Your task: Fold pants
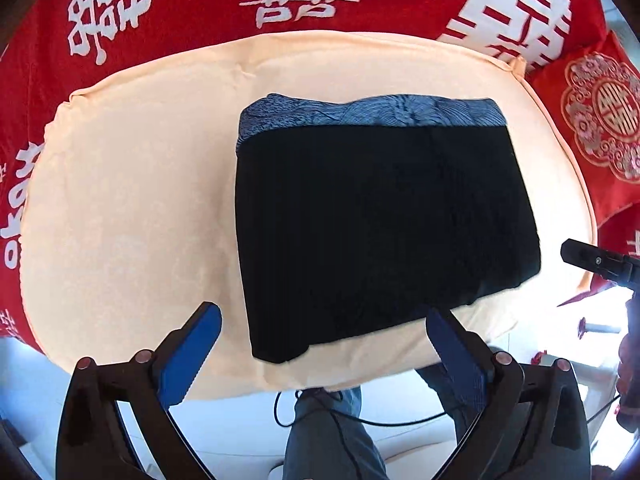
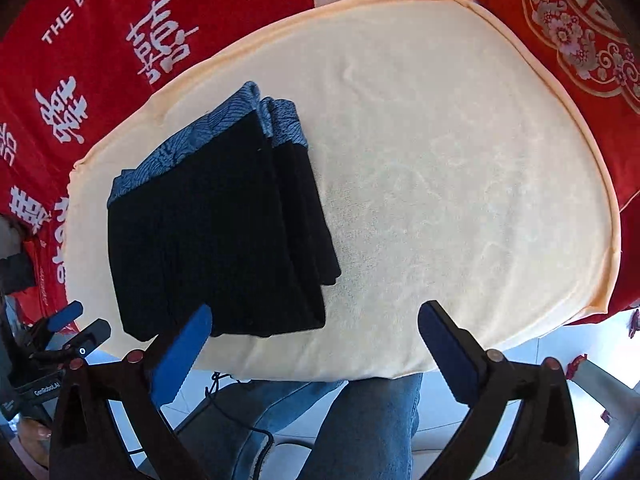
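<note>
The left gripper (image 1: pixel 324 330) has its jaws wide apart, holding nothing, just above the near edge of the folded black pants (image 1: pixel 376 216); the right gripper (image 2: pixel 316 328) likewise gapes empty; the pants lie on a cream towel (image 2: pixel 460 184), their blue patterned waistband (image 1: pixel 360 114) pointing away, over a red cloth (image 1: pixel 180 8).

Left hand-held gripper (image 1: pixel 323 322) and right hand-held gripper (image 2: pixel 314 318) both gape, holding nothing.

Red printed bedspread (image 1: pixel 192 12) carries a cream towel (image 1: pixel 132 208); folded black pants (image 1: pixel 372 220) lie on it
</note>
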Tool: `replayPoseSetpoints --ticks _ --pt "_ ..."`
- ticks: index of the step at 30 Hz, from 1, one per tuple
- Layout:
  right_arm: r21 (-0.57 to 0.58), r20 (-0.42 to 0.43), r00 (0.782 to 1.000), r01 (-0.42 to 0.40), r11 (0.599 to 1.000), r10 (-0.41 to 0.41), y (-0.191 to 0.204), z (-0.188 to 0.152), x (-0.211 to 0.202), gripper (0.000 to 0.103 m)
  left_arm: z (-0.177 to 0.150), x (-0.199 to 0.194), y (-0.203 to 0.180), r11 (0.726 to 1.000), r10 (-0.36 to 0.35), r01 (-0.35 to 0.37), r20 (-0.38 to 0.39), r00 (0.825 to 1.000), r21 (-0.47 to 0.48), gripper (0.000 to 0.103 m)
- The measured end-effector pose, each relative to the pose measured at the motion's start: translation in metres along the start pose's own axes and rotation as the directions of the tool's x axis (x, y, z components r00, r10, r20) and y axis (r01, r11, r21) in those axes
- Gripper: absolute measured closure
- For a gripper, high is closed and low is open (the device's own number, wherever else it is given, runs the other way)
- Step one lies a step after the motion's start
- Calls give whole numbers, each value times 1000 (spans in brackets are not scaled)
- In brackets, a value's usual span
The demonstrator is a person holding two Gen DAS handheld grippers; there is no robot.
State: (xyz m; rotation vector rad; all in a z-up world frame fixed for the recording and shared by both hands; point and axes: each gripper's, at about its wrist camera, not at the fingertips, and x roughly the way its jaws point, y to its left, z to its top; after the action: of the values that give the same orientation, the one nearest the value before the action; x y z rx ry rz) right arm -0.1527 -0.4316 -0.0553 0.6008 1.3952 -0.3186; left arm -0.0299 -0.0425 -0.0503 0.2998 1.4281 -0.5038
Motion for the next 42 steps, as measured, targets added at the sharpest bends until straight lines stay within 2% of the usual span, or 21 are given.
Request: replayPoseSetpoints --ticks 4,9,11,13,23,28,42 --pt "-24 4 1000 7 1000 -7 24 -17 -15 0 0 -14 -15 1000 27 -27 -7 1000 -3 0" --pt "-99 28 996 83 992 -81 55 -30 -39 0 -15 -47 -13 993 121 -121 30 992 -6 0" --pt "-110 17 994 111 988 -109 62 -33 -45 0 -18 -59 -16 986 168 -169 52 984 6 0" --pt "-103 2 993 116 988 -117 65 -33 -50 0 -21 -66 -16 982 186 -188 61 981 23 0" --pt "-127 31 979 203 971 -201 88 -31 -69 0 -28 -83 -12 987 158 -159 42 986 15 0" --pt "-136 26 978 208 969 -206 97 -31 -67 0 -28 -85 -9 983 179 -180 41 983 26 0" --pt "-151 29 976 217 964 -215 106 -33 -66 0 -27 -86 -9 983 177 -179 41 983 41 0"
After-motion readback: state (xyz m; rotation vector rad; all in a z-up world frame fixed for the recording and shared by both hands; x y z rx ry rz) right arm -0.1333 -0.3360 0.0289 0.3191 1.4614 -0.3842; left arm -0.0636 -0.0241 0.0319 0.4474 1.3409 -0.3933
